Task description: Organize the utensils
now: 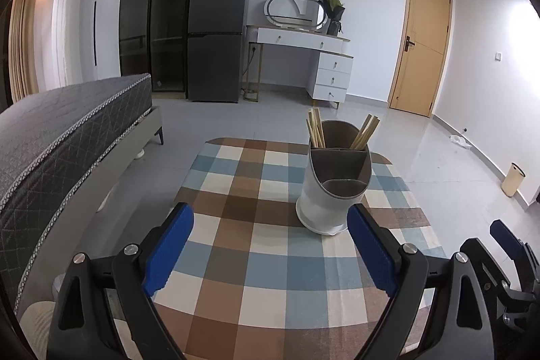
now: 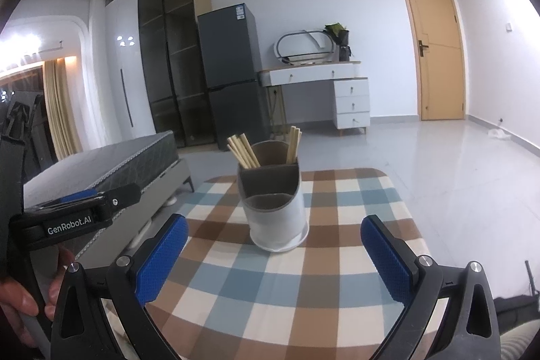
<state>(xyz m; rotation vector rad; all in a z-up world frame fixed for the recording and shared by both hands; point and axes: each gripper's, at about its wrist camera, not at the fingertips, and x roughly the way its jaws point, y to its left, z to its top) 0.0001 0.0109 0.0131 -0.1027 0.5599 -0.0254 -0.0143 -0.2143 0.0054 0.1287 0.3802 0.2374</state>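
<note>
A white utensil holder (image 1: 332,188) with grey inner compartments stands upright on the checkered table (image 1: 256,265). Wooden chopsticks (image 1: 315,132) lean in its far compartment in two bunches; the near compartments look empty. My left gripper (image 1: 270,221) is open and empty, just in front of the holder and a little to its left. In the right wrist view the holder (image 2: 275,208) and chopsticks (image 2: 244,152) sit straight ahead. My right gripper (image 2: 274,233) is open and empty, just short of the holder. The left gripper's body (image 2: 74,218) shows at the left, held by a hand.
A grey bed (image 1: 67,137) runs along the table's left side. Beyond the table lie tiled floor, a dark fridge (image 1: 217,32), a white desk with drawers (image 1: 324,63) and a wooden door (image 1: 422,43). A small bin (image 1: 513,179) stands at the right wall.
</note>
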